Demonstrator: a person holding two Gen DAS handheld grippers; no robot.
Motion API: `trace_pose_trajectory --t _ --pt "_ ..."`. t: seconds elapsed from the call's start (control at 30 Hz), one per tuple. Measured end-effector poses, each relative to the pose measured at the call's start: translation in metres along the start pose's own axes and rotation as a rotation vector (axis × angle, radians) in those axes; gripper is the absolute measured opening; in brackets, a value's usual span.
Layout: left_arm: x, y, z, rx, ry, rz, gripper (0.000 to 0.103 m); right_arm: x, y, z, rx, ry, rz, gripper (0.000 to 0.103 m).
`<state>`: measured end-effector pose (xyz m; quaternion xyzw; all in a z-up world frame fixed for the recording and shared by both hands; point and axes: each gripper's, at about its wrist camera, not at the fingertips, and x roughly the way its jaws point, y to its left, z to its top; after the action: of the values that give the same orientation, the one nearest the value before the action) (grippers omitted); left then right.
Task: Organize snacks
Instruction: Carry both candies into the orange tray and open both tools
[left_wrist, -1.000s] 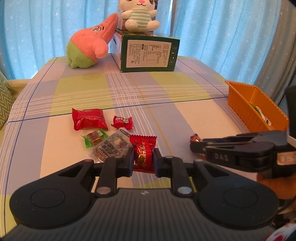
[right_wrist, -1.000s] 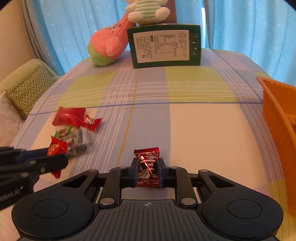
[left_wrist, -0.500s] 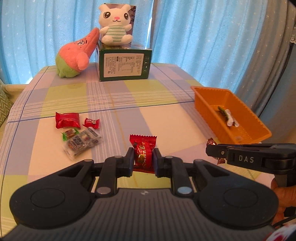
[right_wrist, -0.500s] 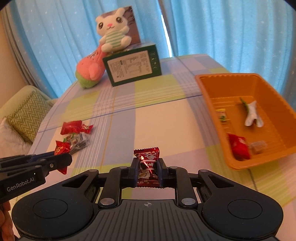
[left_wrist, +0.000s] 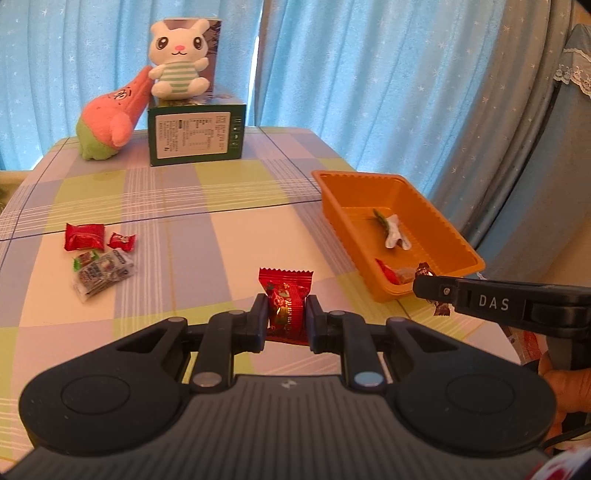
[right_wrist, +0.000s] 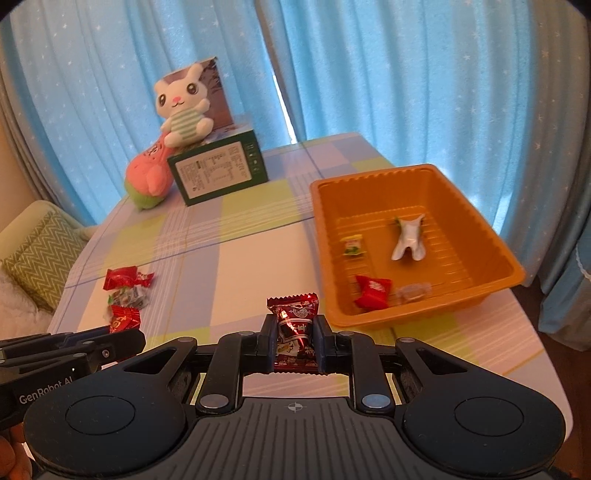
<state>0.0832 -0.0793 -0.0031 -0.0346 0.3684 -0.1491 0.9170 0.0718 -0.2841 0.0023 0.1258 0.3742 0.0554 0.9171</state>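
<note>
1. A bright red crinkled snack packet (left_wrist: 286, 306) is being gripped between the left gripper (left_wrist: 286, 317) fingers.
2. A dark red foil candy (right_wrist: 295, 332) is being clamped by the right gripper (right_wrist: 295, 347) fingers.
3. Both are being carried nearer the orange plastic tray (right_wrist: 480, 291), now ahead-right of the fingers; drop-off is likely next.

Checked tablecloth table (left_wrist: 207, 236), orange tray (right_wrist: 321, 236), loose snack packets (left_wrist: 98, 254), green box (left_wrist: 195, 136), pink plush (left_wrist: 109, 125)

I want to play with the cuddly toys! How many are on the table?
2. The white bunny sits on top of the green box at the far end; the pink star toy leans against the box's left side. None seem hidden.
</note>
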Motion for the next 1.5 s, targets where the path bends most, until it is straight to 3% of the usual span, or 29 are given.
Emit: trace_pose_trajectory --t 0.37,0.73,1.37,1.5 --pt "0.02 -0.052 0.017 0.05 0.012 -0.063 0.018 -0.011 -0.054 0.009 0.077 -0.025 -0.038 0.021" --pt "0.065 -0.095 0.046 0.071 0.017 -0.117 0.018 -0.006 -0.108 0.05 0.109 -0.053 -0.057 0.021" --pt "0.146 -0.126 0.068 0.104 0.084 -0.138 0.019 0.038 -0.148 0.077 0.094 -0.003 -0.062 0.021" --pt "0.152 -0.124 0.068 0.096 0.094 -0.13 0.03 0.04 -0.15 0.078 0.099 0.001 -0.063 0.021"
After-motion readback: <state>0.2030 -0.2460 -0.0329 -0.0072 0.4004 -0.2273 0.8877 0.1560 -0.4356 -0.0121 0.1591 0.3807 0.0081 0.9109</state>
